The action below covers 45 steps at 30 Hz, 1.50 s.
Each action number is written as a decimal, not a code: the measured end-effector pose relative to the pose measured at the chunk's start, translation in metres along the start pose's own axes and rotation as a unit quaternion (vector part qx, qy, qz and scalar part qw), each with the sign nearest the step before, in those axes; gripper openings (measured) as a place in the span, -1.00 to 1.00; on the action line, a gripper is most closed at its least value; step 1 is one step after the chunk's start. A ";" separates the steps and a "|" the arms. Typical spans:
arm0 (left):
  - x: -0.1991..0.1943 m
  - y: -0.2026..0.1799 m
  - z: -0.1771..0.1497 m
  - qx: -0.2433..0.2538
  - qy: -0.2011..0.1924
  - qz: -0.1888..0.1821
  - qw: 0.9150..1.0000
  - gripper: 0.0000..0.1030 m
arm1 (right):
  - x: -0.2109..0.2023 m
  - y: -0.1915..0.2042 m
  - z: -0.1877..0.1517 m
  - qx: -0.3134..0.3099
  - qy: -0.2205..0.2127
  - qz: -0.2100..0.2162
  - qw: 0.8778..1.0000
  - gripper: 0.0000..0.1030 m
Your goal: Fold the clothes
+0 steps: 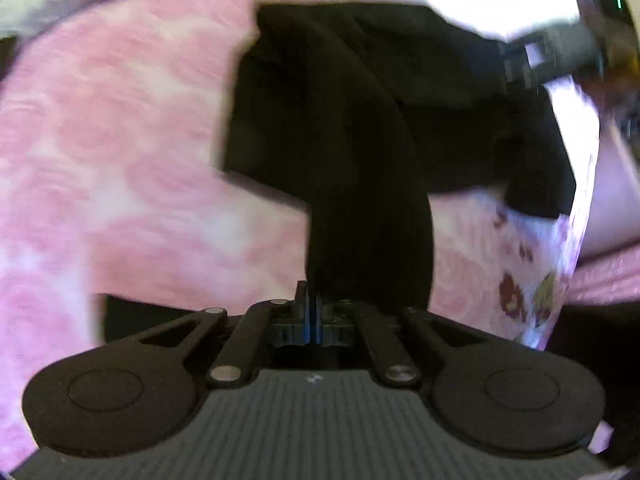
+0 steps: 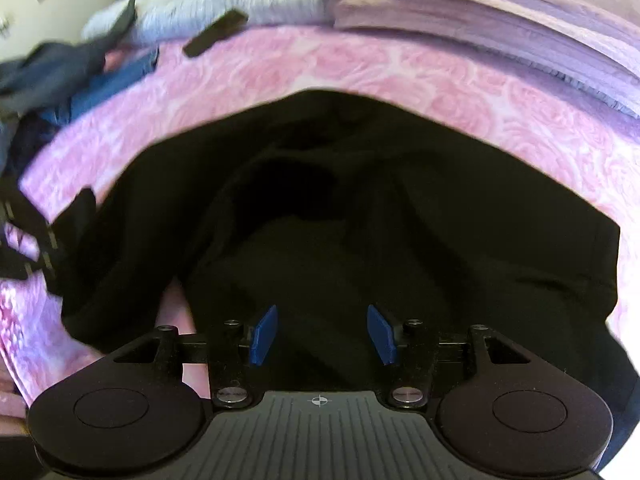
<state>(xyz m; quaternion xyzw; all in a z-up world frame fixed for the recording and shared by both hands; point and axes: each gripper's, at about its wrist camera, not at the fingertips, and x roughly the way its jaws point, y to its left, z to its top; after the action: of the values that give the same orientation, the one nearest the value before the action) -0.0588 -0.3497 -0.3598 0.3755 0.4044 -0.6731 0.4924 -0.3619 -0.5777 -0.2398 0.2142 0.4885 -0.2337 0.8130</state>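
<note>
The black garment (image 2: 340, 200) lies on the pink rose-print bedspread (image 2: 360, 68), filling the middle of the right wrist view. It is bunched and wrinkled, not flat.

In the left wrist view, the left gripper (image 1: 311, 304) sits at the bottom middle of the frame with its jaws pressed together. A long strip of the black cloth rises from right at the tips toward the top middle. The picture is blurry there, so it looks pinched, but I can't be fully sure the cloth is inside the tips.

The right gripper (image 2: 322, 334) is at the bottom middle of its frame. Its blue pads (image 2: 264, 334) stand apart with nothing squeezed between them; the black cloth is just under them.

At the upper left of the right wrist view sits a heap of blue clothes (image 2: 60, 80).

What could go wrong: only one side looks held. If the left hand pulls while the right side is loose, the cloth may drag and twist, and the fold would come out crooked. A thin pinch could also slip out. The open right jaws could grab the bedspread along with the cloth, if they close too low.
</note>
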 end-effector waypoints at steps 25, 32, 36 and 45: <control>0.027 -0.021 0.048 0.038 -0.044 0.064 0.996 -0.09 | -0.046 -0.017 -0.090 0.237 0.048 -0.156 0.958 0.41; 0.060 -0.193 0.060 0.101 -0.058 -0.096 0.988 0.30 | -0.045 -0.082 -0.131 0.362 -0.004 -0.015 0.932 -0.40; 0.086 -0.256 0.072 0.117 -0.049 -0.108 0.986 0.37 | -0.061 -0.105 -0.141 0.355 -0.021 0.064 0.933 -0.82; 0.085 -0.306 0.067 0.144 -0.008 -0.097 0.985 -1.00 | -0.092 -0.108 -0.136 0.311 -0.053 0.200 0.928 -0.88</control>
<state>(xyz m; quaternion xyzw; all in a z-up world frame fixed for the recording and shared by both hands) -0.3819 -0.3833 -0.3569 0.3965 0.3339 -0.7715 0.3689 -0.5580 -0.5700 -0.2289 0.5367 0.2945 -0.2177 0.7601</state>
